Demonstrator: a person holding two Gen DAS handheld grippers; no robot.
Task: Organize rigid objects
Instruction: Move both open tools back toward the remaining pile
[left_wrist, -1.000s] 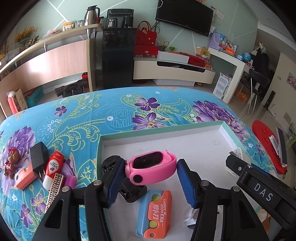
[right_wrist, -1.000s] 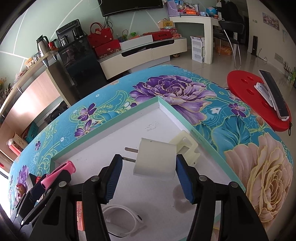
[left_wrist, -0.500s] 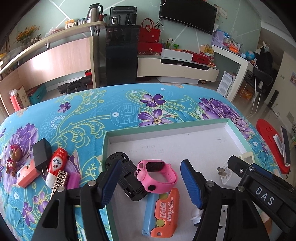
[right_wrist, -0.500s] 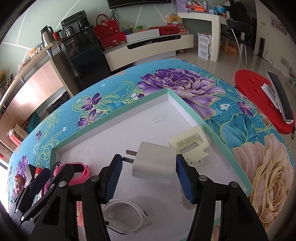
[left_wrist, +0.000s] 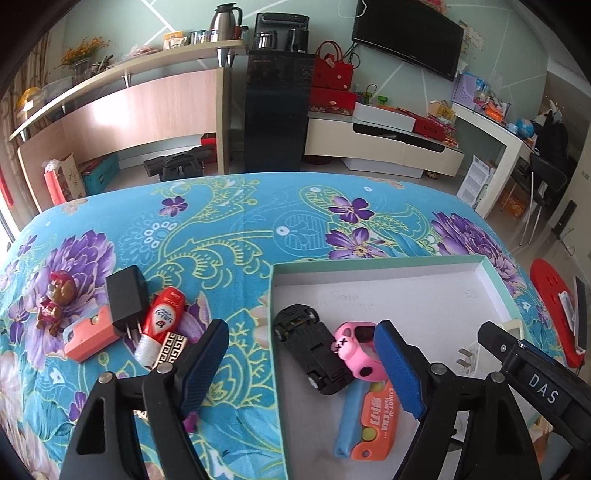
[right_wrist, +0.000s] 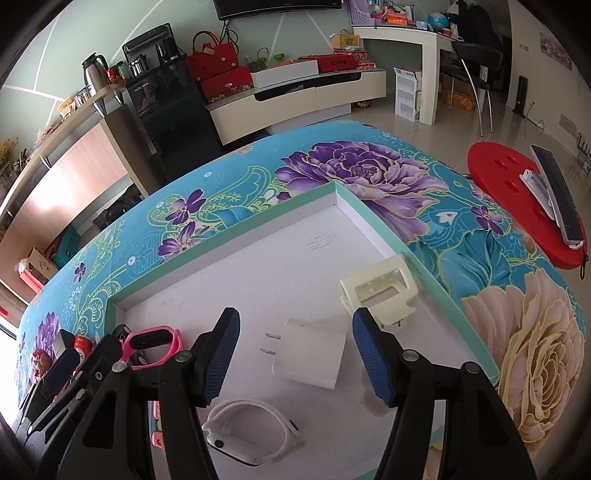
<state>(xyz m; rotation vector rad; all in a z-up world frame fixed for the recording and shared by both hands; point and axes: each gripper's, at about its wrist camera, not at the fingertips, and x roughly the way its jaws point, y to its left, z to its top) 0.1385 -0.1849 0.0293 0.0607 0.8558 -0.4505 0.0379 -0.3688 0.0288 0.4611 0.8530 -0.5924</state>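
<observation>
In the left wrist view my left gripper (left_wrist: 301, 363) is open with its jaws still opening, straddling the left wall of the white tray (left_wrist: 369, 260). Nothing is held. A pink watch (left_wrist: 356, 354) lies in the tray beside an upturned black toy car (left_wrist: 310, 354) and an orange and blue knife (left_wrist: 369, 417). In the right wrist view my right gripper (right_wrist: 295, 350) has its jaws opening around a white charger plug (right_wrist: 310, 354). The plug lies on the tray floor, and the pads stand off it. A cream clip (right_wrist: 380, 291) and a white watch (right_wrist: 251, 432) lie close by.
On the floral cloth left of the tray lie a black charger (left_wrist: 123, 295), a red tube (left_wrist: 162, 314), a pink case (left_wrist: 88, 336), a small figurine (left_wrist: 55, 299) and a patterned box (left_wrist: 170, 349). A red stool (right_wrist: 517, 206) with a remote stands past the table's right edge.
The left gripper let go of the pink watch, which dropped into the tray, then swung left and widened. The right gripper's pads came off the white charger plug, which now rests on the tray floor.
</observation>
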